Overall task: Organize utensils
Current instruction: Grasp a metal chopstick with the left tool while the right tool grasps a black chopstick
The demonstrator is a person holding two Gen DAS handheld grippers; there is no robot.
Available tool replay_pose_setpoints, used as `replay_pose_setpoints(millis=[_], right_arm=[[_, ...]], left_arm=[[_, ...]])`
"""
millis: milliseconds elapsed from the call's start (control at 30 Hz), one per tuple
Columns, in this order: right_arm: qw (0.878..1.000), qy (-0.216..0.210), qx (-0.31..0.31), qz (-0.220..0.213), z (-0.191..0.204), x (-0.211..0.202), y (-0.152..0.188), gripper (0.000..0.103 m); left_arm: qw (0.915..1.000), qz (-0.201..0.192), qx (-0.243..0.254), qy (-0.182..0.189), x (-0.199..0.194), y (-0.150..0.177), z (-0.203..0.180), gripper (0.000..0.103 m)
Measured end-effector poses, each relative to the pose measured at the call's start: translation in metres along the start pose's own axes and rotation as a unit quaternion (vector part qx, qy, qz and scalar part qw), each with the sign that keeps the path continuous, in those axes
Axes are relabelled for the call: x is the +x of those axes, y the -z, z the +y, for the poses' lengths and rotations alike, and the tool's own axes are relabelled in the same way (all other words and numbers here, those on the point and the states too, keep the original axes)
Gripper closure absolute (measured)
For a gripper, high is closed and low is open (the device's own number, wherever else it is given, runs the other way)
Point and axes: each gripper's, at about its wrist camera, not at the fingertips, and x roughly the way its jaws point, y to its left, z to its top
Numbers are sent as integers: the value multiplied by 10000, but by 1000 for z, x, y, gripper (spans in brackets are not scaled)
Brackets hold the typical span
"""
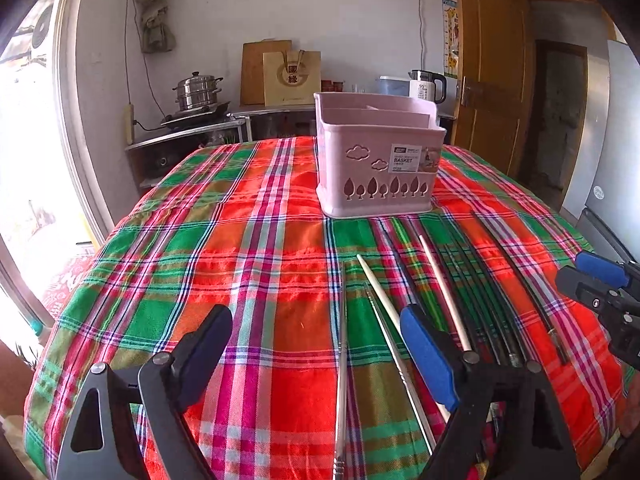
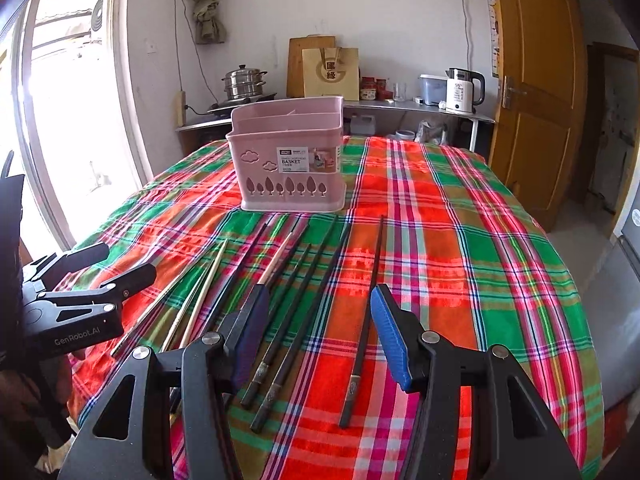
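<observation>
- A woven cloth tablecloth (image 2: 460,240), plaid in red, green and white, matt and slightly wrinkled.
- A pink plastic basket (image 2: 288,160), smooth with a soft sheen, carrying a glossy paper label (image 2: 294,159).
- Dark chopsticks (image 2: 304,300), smooth and faintly glossy, with patterned metal-looking ends.
- Pale wooden chopsticks (image 1: 444,288), matt.
- Thin shiny metal chopsticks (image 1: 341,360).
- Both grippers have matt black plastic arms; the right gripper (image 2: 320,320) wears a ribbed blue pad (image 2: 390,336).
- A polished steel steamer pot (image 2: 244,82).

Basket (image 2: 287,160) on worktop (image 2: 460,248), 12 o'clock side; chopsticks (image 2: 298,304) before it, 6 o'clock side, lying side by side.
</observation>
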Motion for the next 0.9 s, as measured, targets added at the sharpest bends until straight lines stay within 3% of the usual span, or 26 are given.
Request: replay_pose_setpoints(millis=[100, 233, 400, 600, 733, 900], right_arm=[[9998, -37, 9, 173, -1, 14, -6, 49], [9993, -77, 3, 366, -1, 29, -14, 51], [9978, -36, 23, 654, -8, 51, -22, 67], [9961, -107, 87, 876, -14, 70, -29, 81], [9951, -73, 112, 978, -15, 82, -32, 81], [9923, -25, 265, 1210, -21, 101, -36, 81]], left_arm=[[9985, 389, -180, 351, 21, -6, 11, 17], [9961, 763, -167, 415, 44, -10, 16, 30], [9926, 1131, -44, 448, 65, -12, 15, 41], [9913, 1208, 239, 472, 75, -18, 6, 57], [9917, 1179, 298, 424, 80, -22, 6, 65], [9912, 1219, 271, 435, 85, -27, 7, 67]])
